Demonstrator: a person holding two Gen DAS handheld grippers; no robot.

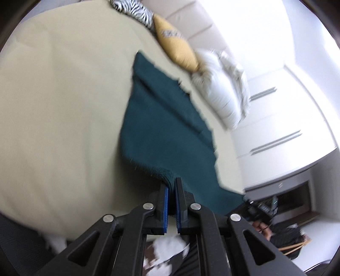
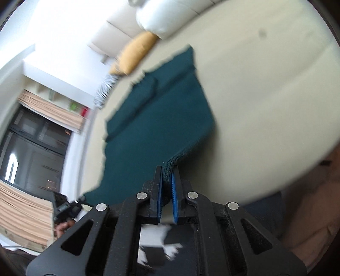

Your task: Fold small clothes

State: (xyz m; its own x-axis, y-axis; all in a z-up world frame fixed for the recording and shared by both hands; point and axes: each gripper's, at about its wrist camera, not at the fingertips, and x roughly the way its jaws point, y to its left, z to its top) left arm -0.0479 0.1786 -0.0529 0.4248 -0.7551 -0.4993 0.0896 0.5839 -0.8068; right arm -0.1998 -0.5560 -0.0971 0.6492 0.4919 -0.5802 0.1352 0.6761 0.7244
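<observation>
- Left wrist view: your left gripper (image 1: 171, 186) is closed tight on a bunched-up edge of the dark green cloth (image 1: 163, 127). The cloth sits squeezed between the two blue pads (image 1: 166, 203).
- The green cloth runs from the gripper out over the tan bed (image 1: 59, 102). It lies toward the bed's far side, near the pillows. Part of it is lifted off the bed by the gripper.
- Along the far edge of the bed you see a zebra pillow (image 1: 133, 10), a yellow pillow (image 1: 176, 46) and a white pillow (image 1: 223, 91), side by side.
- Low on the right you can spot your other gripper (image 1: 257, 207) at the cloth's other near corner.
- Right wrist view: your right gripper (image 2: 168, 176) is also closed tight on a thick, folded edge of the green cloth (image 2: 157, 118).
- The cloth spreads from the gripper over the tan bed (image 2: 265, 95), toward the far edge with the pillows.
- The yellow pillow (image 2: 136, 53) and the white pillow (image 2: 163, 17) lie just past the cloth.
- Both pictures are a bit blurry.
</observation>
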